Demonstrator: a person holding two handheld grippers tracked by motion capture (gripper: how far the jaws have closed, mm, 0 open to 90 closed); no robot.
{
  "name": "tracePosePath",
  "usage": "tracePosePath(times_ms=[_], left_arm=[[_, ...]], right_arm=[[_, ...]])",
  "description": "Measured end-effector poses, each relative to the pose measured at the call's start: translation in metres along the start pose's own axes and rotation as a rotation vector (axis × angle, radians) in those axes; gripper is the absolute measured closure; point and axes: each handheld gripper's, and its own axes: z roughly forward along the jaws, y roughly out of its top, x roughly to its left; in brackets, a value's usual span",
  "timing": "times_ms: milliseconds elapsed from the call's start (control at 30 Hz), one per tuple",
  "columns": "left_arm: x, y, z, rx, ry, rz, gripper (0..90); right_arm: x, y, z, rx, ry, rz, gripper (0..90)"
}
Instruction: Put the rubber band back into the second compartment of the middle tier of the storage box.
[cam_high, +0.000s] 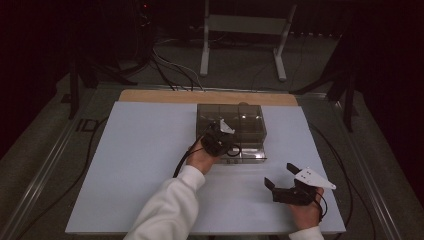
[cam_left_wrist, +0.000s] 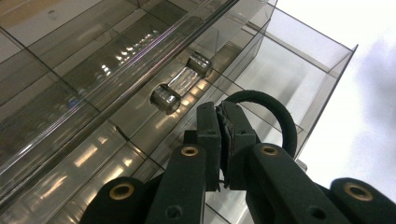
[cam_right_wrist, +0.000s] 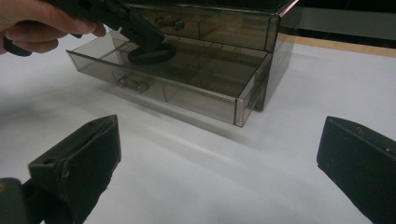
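So we've got the left tool (cam_high: 223, 136) clamped tight on a black hair tie (cam_left_wrist: 275, 116), holding it over the pulled-out drawer (cam_right_wrist: 154, 88) of the smoky clear organizer box (cam_high: 250, 117) on the white counter (cam_high: 140, 165). The loop hangs edge-on from the pads, roughly flat over a middle compartment, so no real long axis. Our right tool (cam_high: 281, 176) rests on the counter, spread wide, holding nothing. No readable labels or writing on anything.

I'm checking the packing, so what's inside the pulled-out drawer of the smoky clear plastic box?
A black elastic ring, pinched by the left gripper, hangs in a compartment of the smoky clear drawer. The other visible compartments look empty; the part under the gripper and hand is hidden.
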Motion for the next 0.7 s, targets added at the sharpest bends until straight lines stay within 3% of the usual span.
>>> tracePosePath(times_ms=[700], left_arm=[[0.004, -0.003, 0.012, 0.03, 0.012, -0.01, 88.0]], right_arm=[[0.0, 0.0, 0.0, 0.003, 0.0, 0.0, 0.3]])
